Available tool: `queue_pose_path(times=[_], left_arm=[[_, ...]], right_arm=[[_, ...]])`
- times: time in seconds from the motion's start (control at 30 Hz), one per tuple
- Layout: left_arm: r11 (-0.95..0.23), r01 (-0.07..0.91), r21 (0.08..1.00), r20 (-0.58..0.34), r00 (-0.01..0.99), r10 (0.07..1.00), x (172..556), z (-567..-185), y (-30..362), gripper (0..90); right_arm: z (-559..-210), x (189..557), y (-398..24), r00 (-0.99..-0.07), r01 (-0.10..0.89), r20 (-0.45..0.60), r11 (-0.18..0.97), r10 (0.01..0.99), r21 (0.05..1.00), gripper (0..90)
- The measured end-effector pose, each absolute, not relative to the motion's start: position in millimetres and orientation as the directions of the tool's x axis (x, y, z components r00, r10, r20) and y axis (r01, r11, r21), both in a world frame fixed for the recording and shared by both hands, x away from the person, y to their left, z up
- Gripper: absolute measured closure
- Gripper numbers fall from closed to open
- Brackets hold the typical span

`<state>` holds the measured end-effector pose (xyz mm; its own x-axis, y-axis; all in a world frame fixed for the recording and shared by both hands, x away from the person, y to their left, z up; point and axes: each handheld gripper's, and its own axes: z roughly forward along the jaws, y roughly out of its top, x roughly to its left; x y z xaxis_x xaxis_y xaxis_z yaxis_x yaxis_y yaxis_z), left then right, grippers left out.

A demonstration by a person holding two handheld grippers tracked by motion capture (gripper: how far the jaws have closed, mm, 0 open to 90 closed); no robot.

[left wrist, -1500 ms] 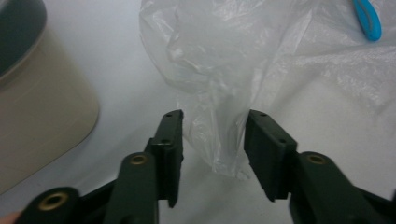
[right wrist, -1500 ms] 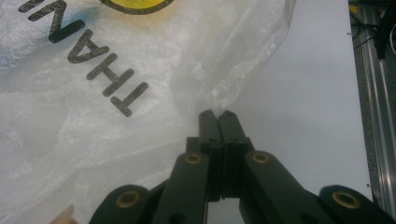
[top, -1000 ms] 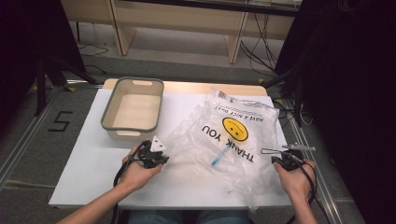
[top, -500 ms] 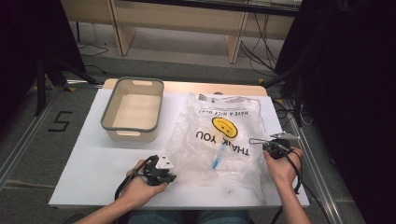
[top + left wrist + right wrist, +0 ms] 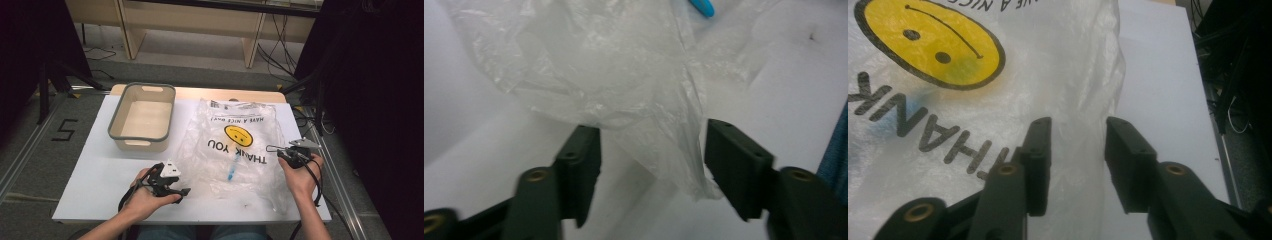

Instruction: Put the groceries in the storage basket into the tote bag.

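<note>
A clear plastic bag point(image 5: 235, 145) with a yellow smiley and "THANK YOU" print lies spread on the white table point(image 5: 100, 170). A small blue item point(image 5: 232, 170) shows through it. My left gripper point(image 5: 182, 192) is at the bag's near left corner. Its jaws have just been opening, and in the left gripper view point(image 5: 651, 170) they stand apart with the bag's edge point(image 5: 674, 150) loose between them. My right gripper point(image 5: 274, 149) is at the bag's right edge. Its jaws have also just been opening point(image 5: 1078, 155), with the bag's rim point(image 5: 1073, 100) between the pads, unpinched.
A beige tub with a grey rim point(image 5: 116, 120) stands at the table's back left, nothing visible in it. Bare table lies left of the bag and along the near edge. Beyond the right edge hang dark cables point(image 5: 1233, 110) and black curtains.
The left hand has drawn back toward the near edge and the right hand has shifted slightly inward. Both grippers went from shut on the bag to open; the bag now lies flatter.
</note>
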<state>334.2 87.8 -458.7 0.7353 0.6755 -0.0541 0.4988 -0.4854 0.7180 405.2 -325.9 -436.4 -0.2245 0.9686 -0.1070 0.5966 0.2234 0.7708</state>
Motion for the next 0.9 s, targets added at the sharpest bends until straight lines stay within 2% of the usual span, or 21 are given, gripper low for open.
queue_pose_path(times=[0.13,0.3,0.53,0.9], left_arm=[[-0.467,0.512,0.721,-0.065,0.721,0.690,332.3,-459.0,94.7,24.1],[-0.472,0.528,0.706,-0.068,0.714,0.697,335.5,-465.1,98.7,18.2],[-0.462,0.526,0.715,-0.067,0.708,0.703,335.5,-466.9,100.8,16.5],[-0.452,0.527,0.720,-0.073,0.705,0.705,337.3,-472.8,105.0,16.2]], right_arm=[[-428.5,393.3,-329.1,-0.252,0.573,-0.086,0.220,0.964,0.790,52.7],[-426.9,378.7,-332.2,-0.309,0.554,-0.036,0.211,0.950,0.805,46.1],[-432.6,357.8,-338.9,-0.354,0.560,0.024,0.191,0.935,0.806,39.0],[-440.9,336.2,-335.8,-0.416,0.575,0.069,0.203,0.907,0.793,35.8]])
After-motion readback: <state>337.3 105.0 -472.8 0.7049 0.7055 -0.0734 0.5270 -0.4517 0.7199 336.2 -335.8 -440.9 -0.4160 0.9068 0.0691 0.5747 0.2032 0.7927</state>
